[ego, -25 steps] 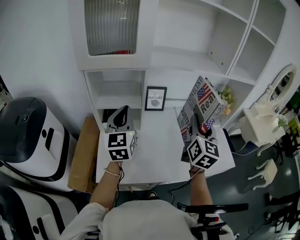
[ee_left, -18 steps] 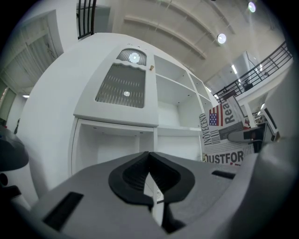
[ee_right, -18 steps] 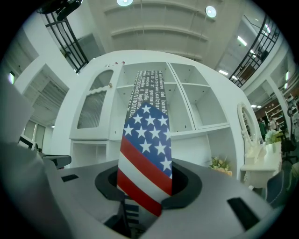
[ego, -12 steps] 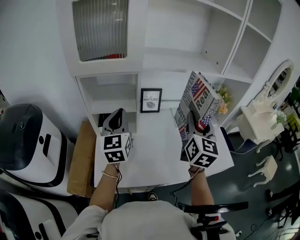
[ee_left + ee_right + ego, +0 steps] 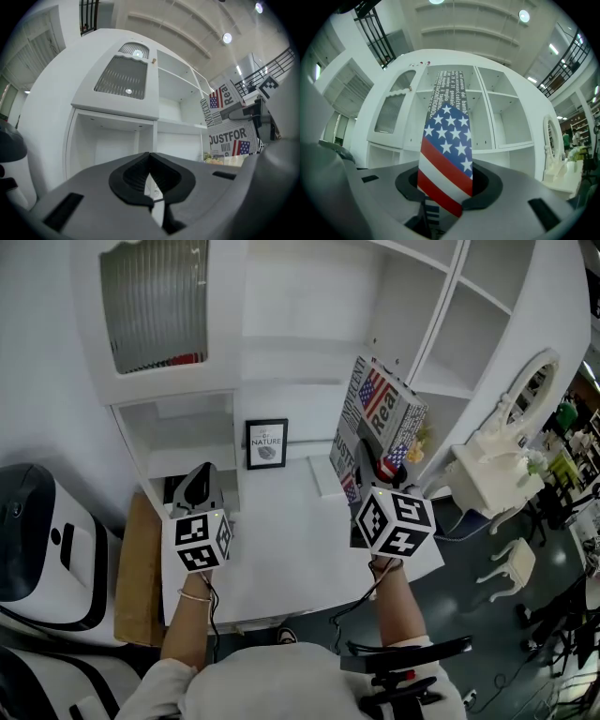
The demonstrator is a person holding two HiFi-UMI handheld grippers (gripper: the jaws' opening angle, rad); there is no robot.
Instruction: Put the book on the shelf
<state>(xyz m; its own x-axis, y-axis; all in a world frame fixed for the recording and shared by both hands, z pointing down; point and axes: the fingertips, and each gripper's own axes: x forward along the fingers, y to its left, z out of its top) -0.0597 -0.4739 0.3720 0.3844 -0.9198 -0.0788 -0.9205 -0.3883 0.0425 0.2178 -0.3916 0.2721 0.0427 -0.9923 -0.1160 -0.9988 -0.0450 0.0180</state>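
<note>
The book [image 5: 377,418], a thick volume with newspaper print and a stars-and-stripes spine, stands upright above the white desk [image 5: 281,540]. My right gripper [image 5: 382,471] is shut on its lower edge. In the right gripper view the flag spine [image 5: 446,154] rises from between the jaws, in front of the white shelf unit [image 5: 497,117]. My left gripper [image 5: 195,486] hovers over the desk's left side, shut with nothing in it. Its pads meet in the left gripper view [image 5: 150,157], where the book [image 5: 229,126] shows at the right, beside the open shelves [image 5: 176,105].
A small framed "NATURE" picture [image 5: 266,443] stands at the back of the desk. Low cubbies [image 5: 183,432] sit behind the left gripper, under a ribbed-glass cabinet door [image 5: 155,306]. A white ornate dresser with a mirror [image 5: 497,456] stands to the right, and a cardboard box [image 5: 131,568] to the left.
The right gripper has lifted the book higher in front of the shelf unit. The left gripper has stayed about where it was. The head view has swung, shifting everything leftward.
</note>
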